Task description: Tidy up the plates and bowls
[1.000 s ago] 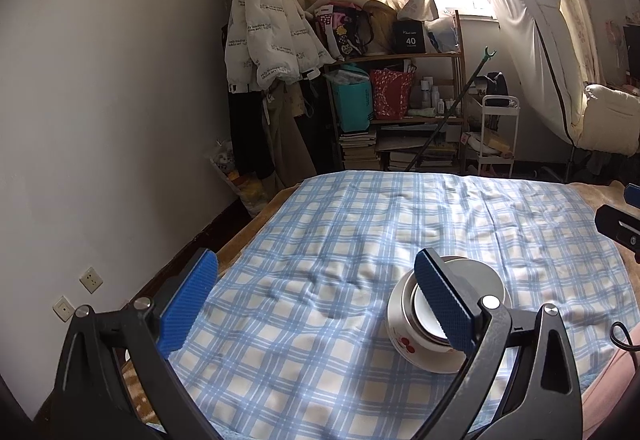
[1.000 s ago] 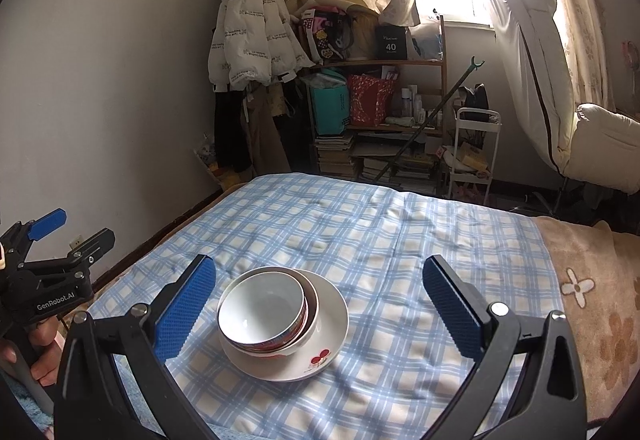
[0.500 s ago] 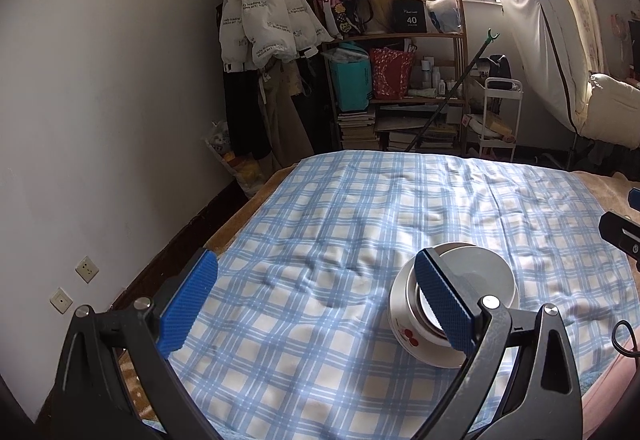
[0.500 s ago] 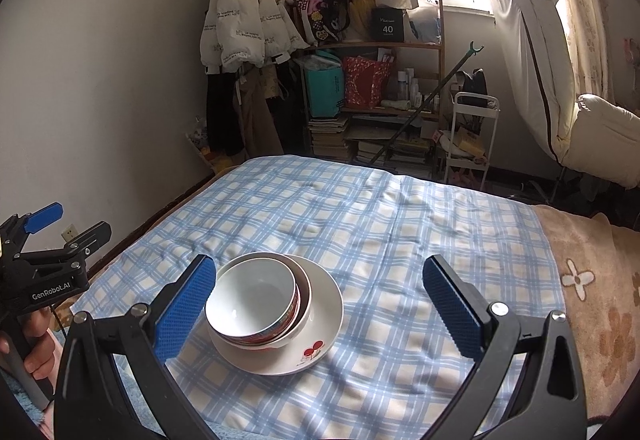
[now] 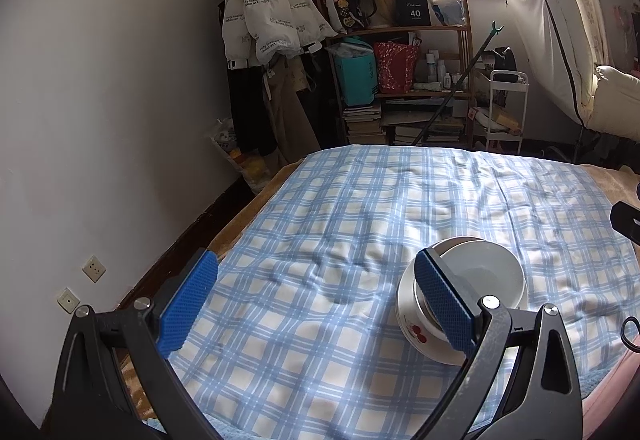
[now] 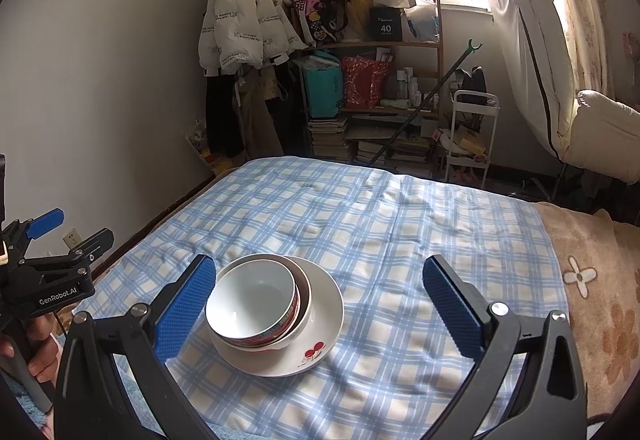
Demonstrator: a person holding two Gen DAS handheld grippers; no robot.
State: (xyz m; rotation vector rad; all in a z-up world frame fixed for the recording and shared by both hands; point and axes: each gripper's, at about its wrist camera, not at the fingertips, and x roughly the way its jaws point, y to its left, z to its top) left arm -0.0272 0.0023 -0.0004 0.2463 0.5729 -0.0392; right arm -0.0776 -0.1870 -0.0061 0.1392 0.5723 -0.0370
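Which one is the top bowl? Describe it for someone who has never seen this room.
Find the blue checked sheet on the bed, then the white plate with red cherries near its front edge. Two bowls nest on it; the top bowl is the smaller, white inside with a red patterned band outside.

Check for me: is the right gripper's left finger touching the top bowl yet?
Cannot tell. In the right wrist view the finger overlaps the top bowl rim; no gap or contact shows plainly.
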